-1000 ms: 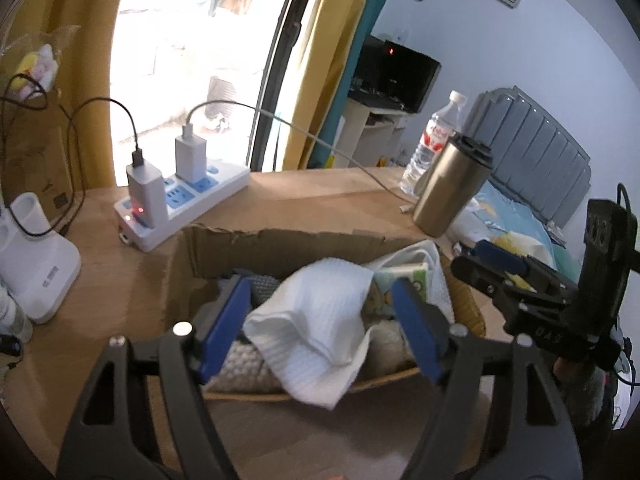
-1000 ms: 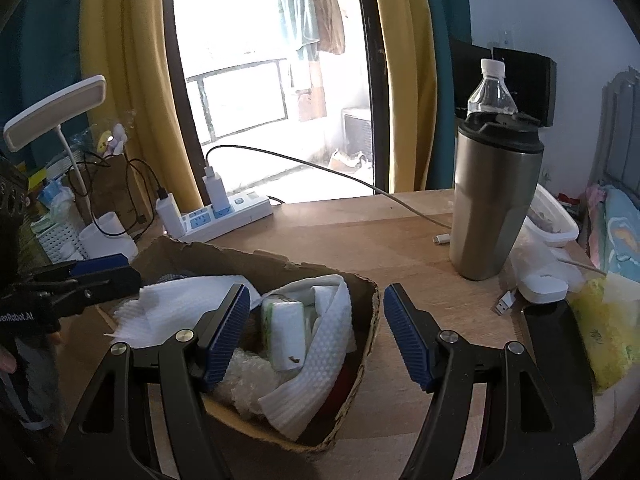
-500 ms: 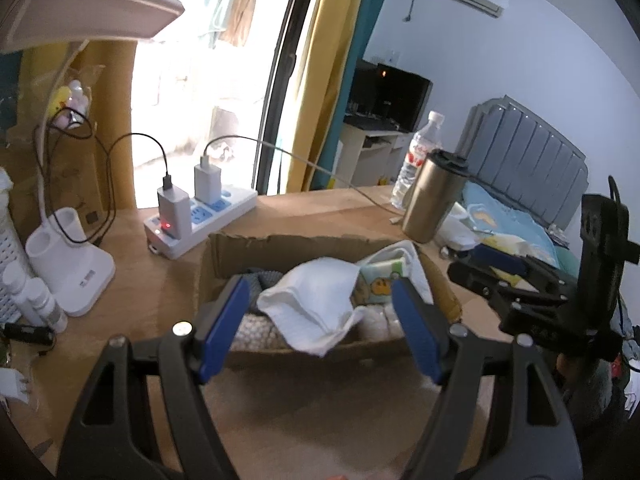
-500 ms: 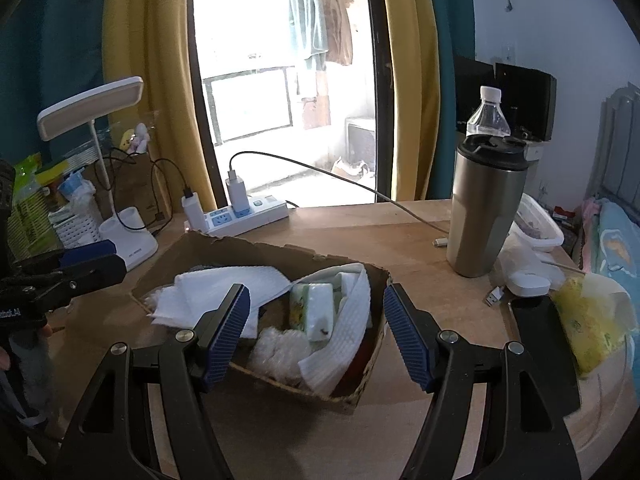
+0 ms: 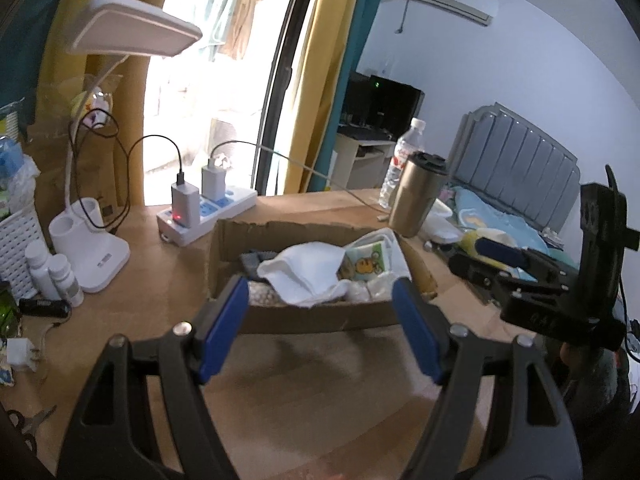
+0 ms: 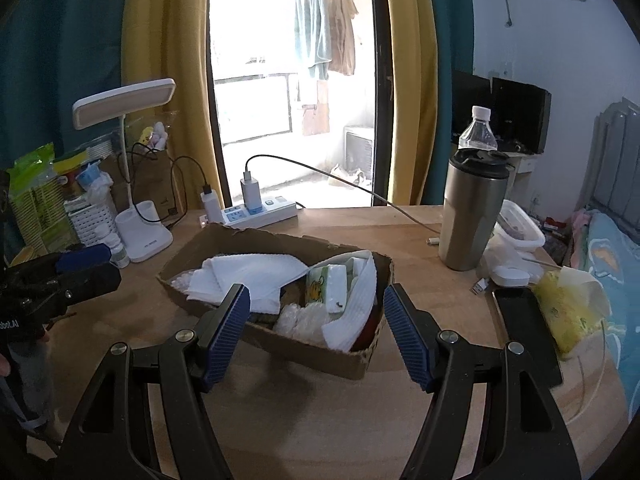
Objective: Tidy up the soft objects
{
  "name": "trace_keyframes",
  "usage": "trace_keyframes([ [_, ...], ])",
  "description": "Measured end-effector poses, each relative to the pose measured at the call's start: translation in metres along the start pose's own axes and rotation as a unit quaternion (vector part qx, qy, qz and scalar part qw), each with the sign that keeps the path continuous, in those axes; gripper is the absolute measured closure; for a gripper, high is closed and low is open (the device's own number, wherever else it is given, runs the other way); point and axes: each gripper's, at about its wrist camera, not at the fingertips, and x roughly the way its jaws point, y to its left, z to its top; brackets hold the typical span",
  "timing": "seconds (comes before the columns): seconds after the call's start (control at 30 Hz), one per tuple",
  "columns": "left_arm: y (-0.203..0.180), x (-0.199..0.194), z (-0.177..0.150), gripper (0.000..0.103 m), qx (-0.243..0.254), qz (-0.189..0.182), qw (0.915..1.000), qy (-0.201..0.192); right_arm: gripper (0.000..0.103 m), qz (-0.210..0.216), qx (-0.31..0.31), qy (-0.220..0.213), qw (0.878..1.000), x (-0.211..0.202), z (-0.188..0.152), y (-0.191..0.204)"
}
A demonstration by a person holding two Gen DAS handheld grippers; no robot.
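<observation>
A shallow cardboard box (image 5: 304,320) (image 6: 340,356) sits mid-table, filled with soft things: a white cloth (image 5: 308,270) (image 6: 248,276), a tissue pack with a cartoon print (image 5: 366,266) (image 6: 328,290), bubble wrap (image 6: 300,320) and a second white towel (image 6: 356,312). My left gripper (image 5: 320,320) hangs open in front of the box's near wall, nothing between its blue pads. My right gripper (image 6: 316,328) is open too, back from the box's right end and empty. Each gripper shows at the edge of the other's view.
A power strip (image 5: 208,212) (image 6: 260,212) with chargers and cables lies behind the box. A steel tumbler (image 6: 472,212) (image 5: 416,196), water bottle (image 6: 478,128), phone (image 6: 524,332) and yellow bag (image 6: 568,316) stand right. A desk lamp (image 5: 92,248) (image 6: 144,232) and small bottles (image 5: 52,276) stand left.
Both grippers have drawn back and risen from over the box, so it looks smaller and farther. Jaws stay at the same width. The box contents have not moved.
</observation>
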Motion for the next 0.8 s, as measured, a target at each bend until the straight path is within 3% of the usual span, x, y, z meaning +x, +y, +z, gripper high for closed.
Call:
trace_keyframes([
  [0.8,-0.019,-0.073,-0.044,0.027,0.03,0.006,0.9987,-0.04,0.03,-0.021,-0.002,-0.012,1.0,-0.067,-0.058,0.033],
])
